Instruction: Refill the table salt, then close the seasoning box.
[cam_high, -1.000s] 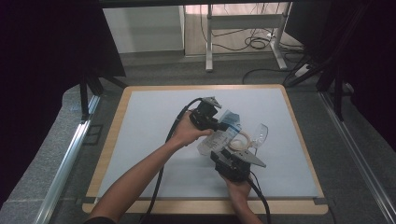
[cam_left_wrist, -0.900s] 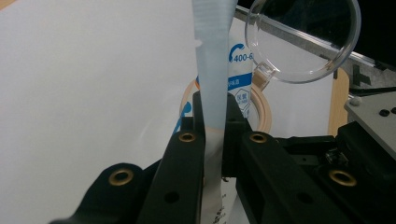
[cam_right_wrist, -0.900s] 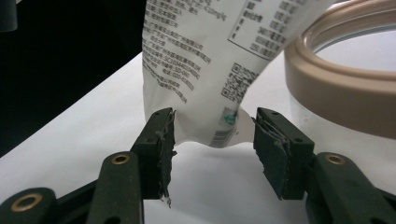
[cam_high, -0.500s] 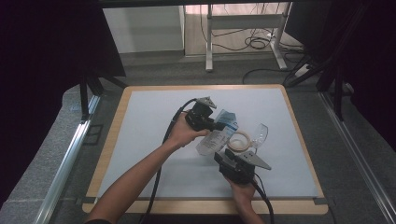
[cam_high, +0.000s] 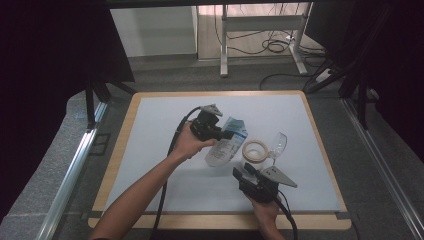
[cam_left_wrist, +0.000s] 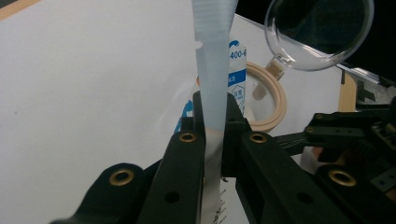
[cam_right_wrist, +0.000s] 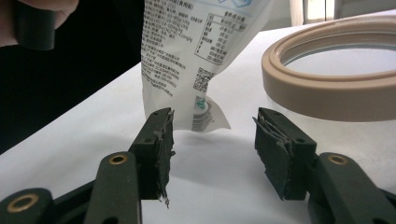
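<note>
- In the high view we see the left gripper (cam_high: 226, 134) at the left, pinching one white and blue printed plastic pouch (cam_high: 226, 146) by its upper edge.
- The left gripper view shows us that flat sealed edge pressed between the jaws; the pouch hangs just ahead of them.
- Beyond the pouch we count one beige ring (cam_high: 255, 150) and one clear plastic wine glass (cam_high: 278, 146) lying on its side.
- The right gripper (cam_right_wrist: 212, 140) has its jaws spread, with the pouch's lower corner just ahead, untouched.
</note>
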